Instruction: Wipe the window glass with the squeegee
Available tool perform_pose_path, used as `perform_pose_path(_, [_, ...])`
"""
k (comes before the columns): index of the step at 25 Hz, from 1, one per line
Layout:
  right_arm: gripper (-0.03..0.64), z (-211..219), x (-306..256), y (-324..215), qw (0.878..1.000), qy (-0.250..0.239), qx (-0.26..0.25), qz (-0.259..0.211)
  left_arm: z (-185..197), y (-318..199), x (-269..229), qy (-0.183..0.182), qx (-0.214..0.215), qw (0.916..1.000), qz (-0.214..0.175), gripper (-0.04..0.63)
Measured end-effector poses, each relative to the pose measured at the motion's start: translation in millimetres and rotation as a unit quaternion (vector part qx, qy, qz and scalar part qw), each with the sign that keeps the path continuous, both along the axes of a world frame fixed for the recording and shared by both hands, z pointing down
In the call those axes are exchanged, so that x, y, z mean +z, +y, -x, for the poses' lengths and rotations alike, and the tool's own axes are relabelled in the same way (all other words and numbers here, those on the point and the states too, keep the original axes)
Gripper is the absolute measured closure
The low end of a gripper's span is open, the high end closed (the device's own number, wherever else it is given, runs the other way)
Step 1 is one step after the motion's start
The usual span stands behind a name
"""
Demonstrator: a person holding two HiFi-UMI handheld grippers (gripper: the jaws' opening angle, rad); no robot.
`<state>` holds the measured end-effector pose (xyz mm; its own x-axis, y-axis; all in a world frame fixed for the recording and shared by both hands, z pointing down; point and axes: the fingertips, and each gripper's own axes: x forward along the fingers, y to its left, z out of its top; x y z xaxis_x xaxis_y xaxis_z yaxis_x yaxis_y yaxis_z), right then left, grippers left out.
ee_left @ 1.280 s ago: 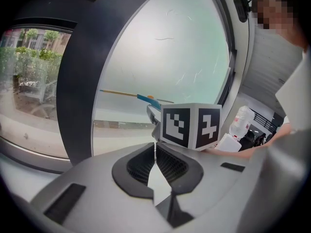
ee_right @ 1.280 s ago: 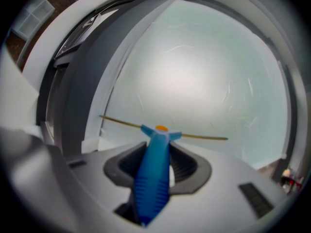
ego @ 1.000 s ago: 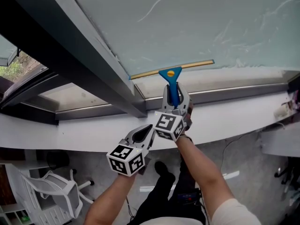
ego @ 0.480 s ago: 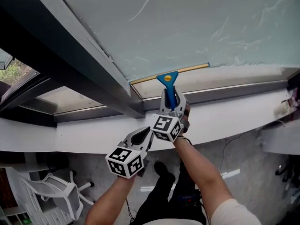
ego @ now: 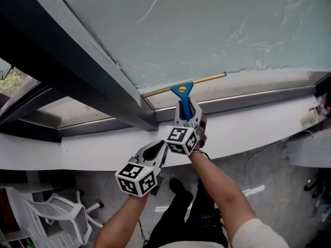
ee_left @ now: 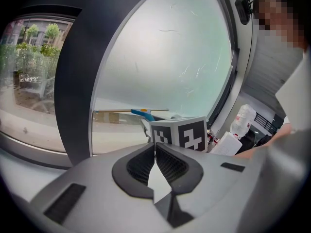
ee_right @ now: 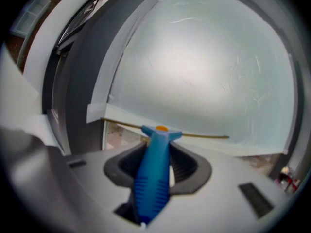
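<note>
A squeegee (ego: 182, 94) with a blue handle (ee_right: 154, 174) and a thin brass-coloured blade (ego: 207, 79) lies against the bottom of the frosted window glass (ego: 217, 25). My right gripper (ego: 186, 111) is shut on the blue handle, which runs up between its jaws toward the pane. The blade (ee_right: 194, 135) sits level near the pane's lower edge, its left end at the dark frame. My left gripper (ego: 156, 148) hangs lower and to the left, shut and holding nothing, its jaws meeting in the left gripper view (ee_left: 155, 152). The squeegee (ee_left: 142, 113) shows there beyond the right gripper's marker cube.
A thick dark mullion (ego: 77, 71) runs diagonally left of the pane, with a second window (ego: 67, 107) beyond it. A white sill (ego: 248, 128) runs below the glass. Faint streaks mark the pane. White chair (ego: 57, 211) and floor lie far below.
The squeegee blade has slid down the glass toward the pane's bottom edge, my right gripper moving with it. The left gripper has barely shifted.
</note>
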<state>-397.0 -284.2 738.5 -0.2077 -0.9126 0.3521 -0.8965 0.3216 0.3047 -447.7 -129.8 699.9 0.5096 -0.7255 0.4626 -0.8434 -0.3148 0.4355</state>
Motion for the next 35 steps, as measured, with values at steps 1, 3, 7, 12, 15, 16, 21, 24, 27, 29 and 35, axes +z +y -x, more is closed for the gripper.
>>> perform_pose_path(1, [0.462,0,2,1,1.0,-0.001,0.0,0.005,-1,0,0,0.001,0.0,1.0,0.0,0.561])
perform_pose_path(3, [0.462,-1,9,4,1.0,-0.003,-0.001,0.023,-2,0,-1,0.002,0.0,1.0,-0.001,0.561])
perform_pose_path(7, [0.462,-6,21,10,0.999,-0.012,0.003,0.052,-3,1,-3,0.004,0.004,1.0,-0.002,0.561])
perform_pose_path(12, [0.462,-15,21,23,0.998,-0.007,0.004,0.065,-3,2,-10,0.009,0.005,0.9999,-0.006,0.561])
perform_pose_path(15, [0.462,-20,14,31,0.997,-0.008,0.005,0.071,-4,4,-19,0.015,0.005,0.9998,-0.01,0.561])
perform_pose_path(16, [0.462,-22,11,34,0.997,-0.008,0.005,0.072,-5,5,-22,0.017,0.005,0.9998,-0.012,0.561])
perform_pose_path(21, [0.462,-29,-6,50,0.997,-0.015,0.002,0.08,-6,12,-36,0.029,0.002,0.9994,-0.018,0.561])
perform_pose_path(24, [0.462,-33,-19,60,0.996,-0.019,-0.003,0.081,-9,16,-46,0.034,0.006,0.9991,-0.024,0.561])
perform_pose_path(27, [0.462,-38,-31,72,0.996,-0.016,-0.003,0.082,-12,22,-56,0.039,0.007,0.9988,-0.028,0.561])
perform_pose_path(29, [0.462,-43,-39,79,0.997,-0.013,-0.002,0.082,-16,27,-62,0.042,0.009,0.9987,-0.029,0.561])
perform_pose_path(35, [0.462,-59,-63,96,0.996,-0.009,-0.001,0.088,-25,39,-80,0.04,0.011,0.9985,-0.034,0.561])
